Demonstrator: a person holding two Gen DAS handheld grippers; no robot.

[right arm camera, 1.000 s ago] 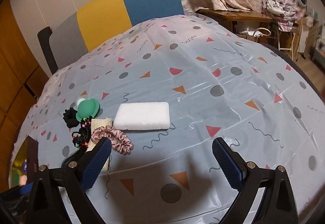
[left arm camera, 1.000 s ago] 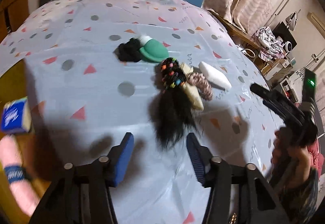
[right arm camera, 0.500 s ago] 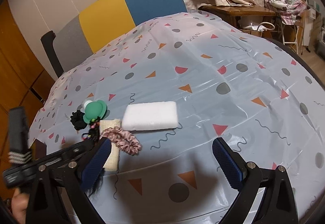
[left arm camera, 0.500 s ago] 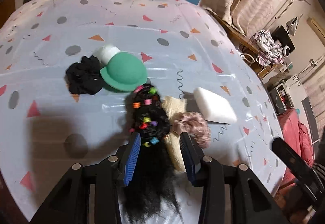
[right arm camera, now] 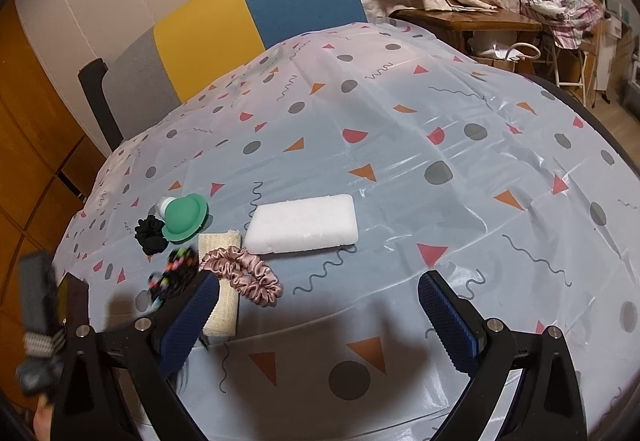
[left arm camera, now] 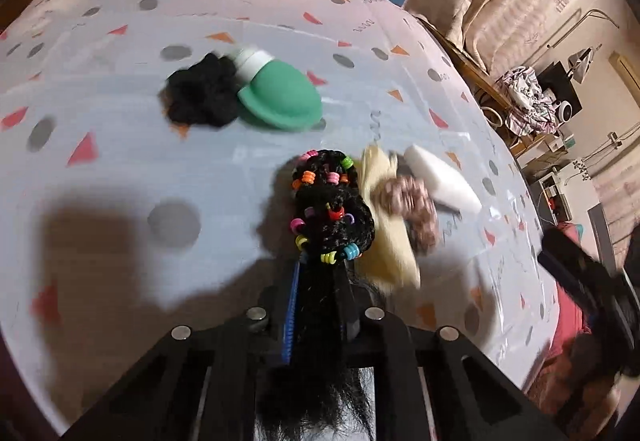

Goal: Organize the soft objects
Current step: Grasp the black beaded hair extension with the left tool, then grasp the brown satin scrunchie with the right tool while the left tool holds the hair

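Early days: my left gripper (left arm camera: 316, 301) is clamped on the hairpiece (left arm camera: 330, 217) at the near table (right arm camera: 400, 121) edge, right gripper (right arm camera: 320, 305) wide and empty, while scrunchies, sponge (right arm camera: 302, 223), cloth and green hat (left arm camera: 280, 99) look unsorted, though blur hides detail.

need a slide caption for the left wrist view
Left gripper jaws shut on black beaded hairpiece; green hat and black scrunchie lie beyond.
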